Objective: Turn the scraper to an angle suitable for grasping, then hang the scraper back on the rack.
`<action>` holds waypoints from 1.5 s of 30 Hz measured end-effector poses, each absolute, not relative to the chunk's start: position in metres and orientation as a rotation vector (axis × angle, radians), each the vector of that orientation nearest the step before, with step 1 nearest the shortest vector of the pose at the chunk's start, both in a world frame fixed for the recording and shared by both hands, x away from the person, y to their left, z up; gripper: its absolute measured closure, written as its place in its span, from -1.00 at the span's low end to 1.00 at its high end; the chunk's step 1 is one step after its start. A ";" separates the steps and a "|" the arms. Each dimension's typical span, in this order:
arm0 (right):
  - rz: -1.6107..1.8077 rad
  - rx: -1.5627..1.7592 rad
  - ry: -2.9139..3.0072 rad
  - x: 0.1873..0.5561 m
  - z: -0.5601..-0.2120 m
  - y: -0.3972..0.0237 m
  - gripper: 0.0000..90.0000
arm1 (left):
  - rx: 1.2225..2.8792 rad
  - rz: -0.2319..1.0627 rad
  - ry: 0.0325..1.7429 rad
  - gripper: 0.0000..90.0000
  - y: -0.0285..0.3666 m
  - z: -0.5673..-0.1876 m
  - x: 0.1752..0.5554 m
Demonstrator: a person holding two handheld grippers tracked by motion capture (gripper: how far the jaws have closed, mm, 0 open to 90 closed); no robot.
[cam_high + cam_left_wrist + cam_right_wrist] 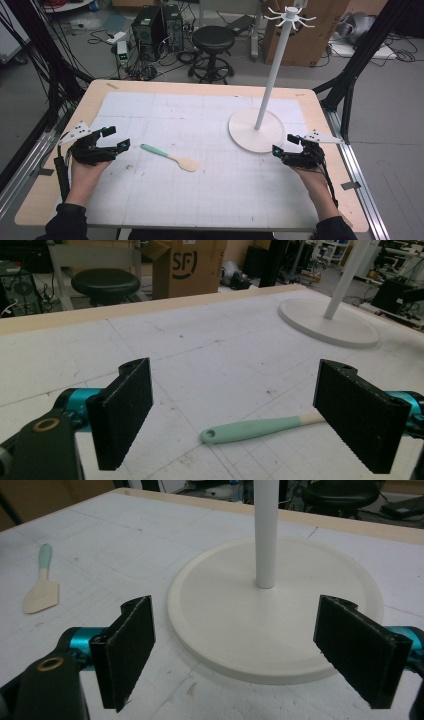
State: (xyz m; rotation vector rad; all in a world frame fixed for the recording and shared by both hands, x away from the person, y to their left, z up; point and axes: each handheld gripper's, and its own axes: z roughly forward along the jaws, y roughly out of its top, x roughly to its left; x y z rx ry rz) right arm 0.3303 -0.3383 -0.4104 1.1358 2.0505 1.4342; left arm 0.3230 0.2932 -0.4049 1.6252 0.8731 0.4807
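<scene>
A spatula (169, 156) with a green handle lies flat near the middle of the tabletop (200, 210), free to be picked up. The left gripper (113, 138) rests near the left edge, jaws wide and empty. The right gripper (284, 145) waits beside the white stand (256, 131), jaws also wide.

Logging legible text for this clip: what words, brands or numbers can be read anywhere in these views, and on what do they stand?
"SF": dark logo on the cardboard box on the floor beyond the table's far edge, left gripper view.
Nothing else is legible: the mat bears only grid lines, and the spatula and white stand carry no markings.
</scene>
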 end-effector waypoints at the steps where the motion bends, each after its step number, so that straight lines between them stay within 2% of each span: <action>1: 1.434 1.136 2.050 0.330 -0.410 -0.338 -0.65 | 1.627 0.482 0.870 -0.63 0.293 -0.405 0.323; 27: 1.446 1.094 2.068 0.330 -0.406 -0.330 -0.65 | 1.645 0.494 0.864 -0.63 0.292 -0.406 0.323; 37: 1.474 0.980 2.172 0.343 -0.397 -0.291 -0.64 | 1.639 0.476 0.839 -0.63 0.293 -0.404 0.320; 45: 1.487 0.880 2.298 0.360 -0.394 -0.240 -0.61 | 1.646 0.477 0.817 -0.63 0.293 -0.403 0.319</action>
